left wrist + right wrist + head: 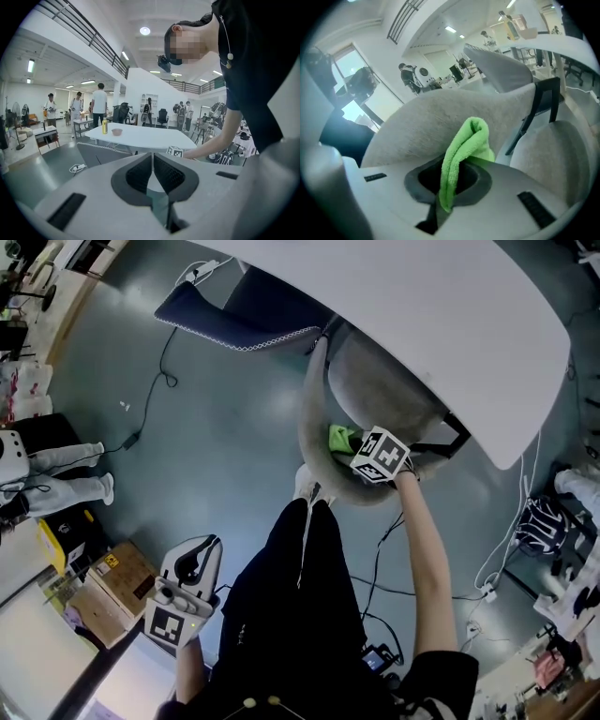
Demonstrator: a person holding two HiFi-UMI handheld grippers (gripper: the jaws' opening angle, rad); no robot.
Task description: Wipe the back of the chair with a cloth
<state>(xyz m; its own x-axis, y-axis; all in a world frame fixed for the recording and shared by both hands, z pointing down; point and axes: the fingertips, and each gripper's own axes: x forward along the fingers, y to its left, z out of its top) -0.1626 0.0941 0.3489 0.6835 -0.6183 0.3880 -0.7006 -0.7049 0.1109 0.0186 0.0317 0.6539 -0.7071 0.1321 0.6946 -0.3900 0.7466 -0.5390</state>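
A grey upholstered chair [375, 381] is tucked under a white table [450, 306]; its curved backrest [314, 427] faces me. My right gripper [364, 457] is shut on a bright green cloth [341, 439], and the cloth lies against the inner face of the backrest [454, 117]. In the right gripper view the green cloth [464, 150] stands folded up out of the jaws, touching the grey fabric. My left gripper [199, 559] hangs low at my left side, away from the chair, its jaws closed together with nothing between them [153, 173].
A dark blue chair or cushion [234, 315] stands by the table's far end. Cables [159, 371] trail over the grey floor. Cardboard boxes [112, 587] sit at the lower left. Bags and clutter [553, 521] lie at the right. Several people stand across the hall [98, 105].
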